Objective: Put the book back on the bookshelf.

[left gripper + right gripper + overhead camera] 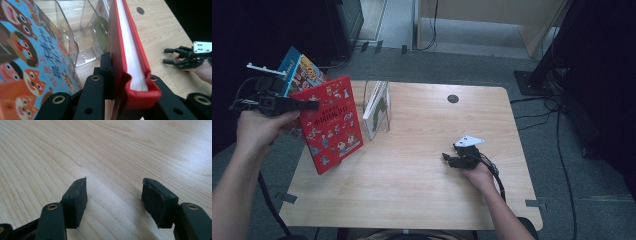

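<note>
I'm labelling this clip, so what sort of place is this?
Probably an office or lab corner set up for recording: a plain wooden table on grey carpet, cables trailing across the floor, and children's picture books, one a red book, beside a clear plastic book stand.

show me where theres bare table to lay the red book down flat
The widest free patch is the middle of the table, bordered by the clear book stand behind, the red book at left and the right gripper at right. The near edge in front is bare too. The far left corner is crowded with the stand and the blue book.
</note>
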A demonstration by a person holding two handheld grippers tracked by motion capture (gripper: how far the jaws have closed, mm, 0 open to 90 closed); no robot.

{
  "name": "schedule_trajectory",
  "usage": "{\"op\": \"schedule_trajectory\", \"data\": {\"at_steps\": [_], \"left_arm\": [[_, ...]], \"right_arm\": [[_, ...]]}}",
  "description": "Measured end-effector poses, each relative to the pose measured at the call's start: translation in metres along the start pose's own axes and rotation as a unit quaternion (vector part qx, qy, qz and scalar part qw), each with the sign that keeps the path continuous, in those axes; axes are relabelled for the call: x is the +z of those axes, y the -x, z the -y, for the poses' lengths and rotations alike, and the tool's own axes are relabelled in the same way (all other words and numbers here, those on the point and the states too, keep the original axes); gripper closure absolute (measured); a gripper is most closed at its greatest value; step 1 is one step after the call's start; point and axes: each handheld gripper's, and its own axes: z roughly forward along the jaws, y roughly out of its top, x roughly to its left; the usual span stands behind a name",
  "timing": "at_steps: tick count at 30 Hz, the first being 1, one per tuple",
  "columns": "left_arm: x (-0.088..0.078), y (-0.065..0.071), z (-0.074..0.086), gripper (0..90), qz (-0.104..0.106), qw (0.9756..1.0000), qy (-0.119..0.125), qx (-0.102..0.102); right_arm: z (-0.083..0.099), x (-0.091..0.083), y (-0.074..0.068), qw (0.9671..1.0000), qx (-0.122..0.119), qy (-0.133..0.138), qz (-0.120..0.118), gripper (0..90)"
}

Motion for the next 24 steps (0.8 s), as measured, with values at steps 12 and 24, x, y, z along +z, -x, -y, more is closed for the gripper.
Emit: {"op": "schedule_trajectory", "data": {"at_steps": [12, 24], "left_arm": [[0.01, -0.003, -0.02, 79.9, -0.013, 0.9999, -0.001, 0.001], [0.025, -0.013, -0.038, 79.9, -0.019, 0.9997, 0.007, -0.012]], "right_arm": [[0.0, 0.0, 0.0, 1.0, 0.0, -0.001, 0.0, 37.3], [0.0, 0.0, 0.0, 1.0, 0.001, -0.002, 0.0, 37.3]]}}
